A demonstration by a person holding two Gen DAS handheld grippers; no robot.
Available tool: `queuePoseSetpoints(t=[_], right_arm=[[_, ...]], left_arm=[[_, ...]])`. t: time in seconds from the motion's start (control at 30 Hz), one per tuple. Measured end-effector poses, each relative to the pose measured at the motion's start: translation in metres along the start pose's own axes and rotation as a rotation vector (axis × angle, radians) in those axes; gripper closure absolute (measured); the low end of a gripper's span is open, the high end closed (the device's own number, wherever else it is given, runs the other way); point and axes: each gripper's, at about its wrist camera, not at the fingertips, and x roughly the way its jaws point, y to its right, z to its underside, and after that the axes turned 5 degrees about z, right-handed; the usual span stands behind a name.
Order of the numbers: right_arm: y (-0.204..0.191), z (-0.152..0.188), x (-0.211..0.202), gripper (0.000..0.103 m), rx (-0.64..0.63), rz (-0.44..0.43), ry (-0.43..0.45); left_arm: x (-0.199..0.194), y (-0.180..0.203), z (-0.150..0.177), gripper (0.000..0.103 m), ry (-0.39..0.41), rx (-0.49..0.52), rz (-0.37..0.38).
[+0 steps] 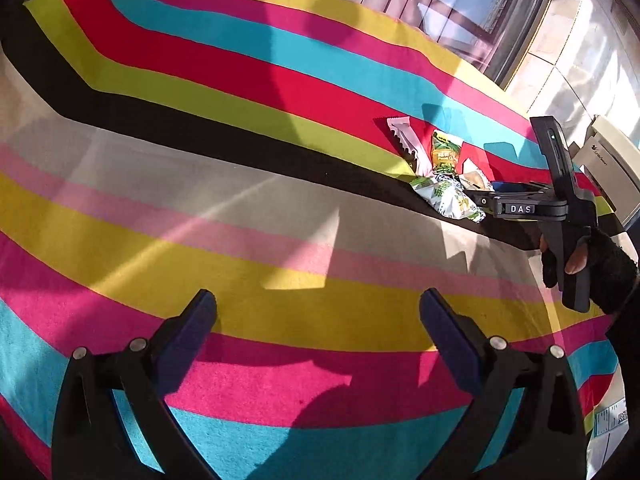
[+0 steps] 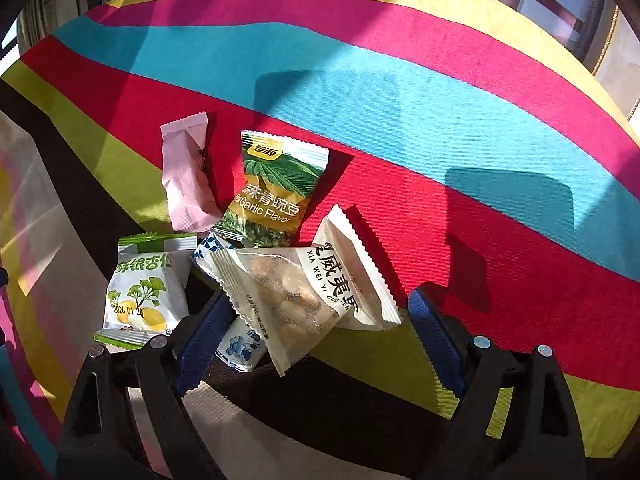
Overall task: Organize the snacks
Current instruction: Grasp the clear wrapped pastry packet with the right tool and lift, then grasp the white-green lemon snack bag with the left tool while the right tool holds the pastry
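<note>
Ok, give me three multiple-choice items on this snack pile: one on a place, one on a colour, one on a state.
1. Where does the pink packet lie relative to the green pea packet in the right wrist view?
A. to its left
B. on top of it
C. far to its right

2. What colour is the stripe of the striped cloth under the upper half of the green pea packet?
A. black
B. red
C. white

3. What state is the left gripper in?
A. shut on a packet
B. open and holding nothing
C. shut on the cloth

Answers:
1. A, the pink packet sits just left of the green one.
2. B, red cloth shows around the packet's upper edges.
3. B, its jaws stand wide apart over bare cloth, well away from the snacks.
</note>
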Motion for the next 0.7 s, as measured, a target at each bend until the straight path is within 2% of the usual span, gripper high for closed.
queuePoseSetpoints(t=[0.17,0.33,0.37,0.4,0.43,0.5,0.6,0.7], right_arm=[[0.013,-0.016,0.009,0.016,-0.026,-0.056,-0.067],[0.010,-0.024,0.014,0.015,-0.090,-0.033,-0.105],[0.008,-0.021,0.011,0.018,-0.104,0.000,-0.091],[0.008,-0.019,0.008,0.037,-0.091,0.009,-0.073],[0.009,-0.011,-0.004,0.060,-0.061,0.008,-0.056],[0.007,0.011,-0.035,0.066,0.002,-0.032,0.031],[-0.008,0.063,-0.088,0.066,0.090,-0.052,0.145],[-0.029,0.117,-0.126,0.066,0.151,-0.073,0.173]], left_arm=[[0.001,0.001,-0.001,0.002,-0.003,0.005,-0.004],[0.001,0.003,0.000,0.002,-0.008,0.012,-0.011],[0.001,0.003,0.000,0.002,-0.007,0.012,-0.010],[0.000,0.002,0.000,0.002,-0.006,0.010,-0.007],[0.000,0.001,0.000,0.002,-0.005,0.006,-0.003],[0.000,0.001,0.000,0.002,-0.003,0.004,0.001],[0.000,0.000,0.000,0.002,-0.002,0.001,0.004],[0.000,0.002,0.000,0.002,-0.006,0.006,-0.004]])
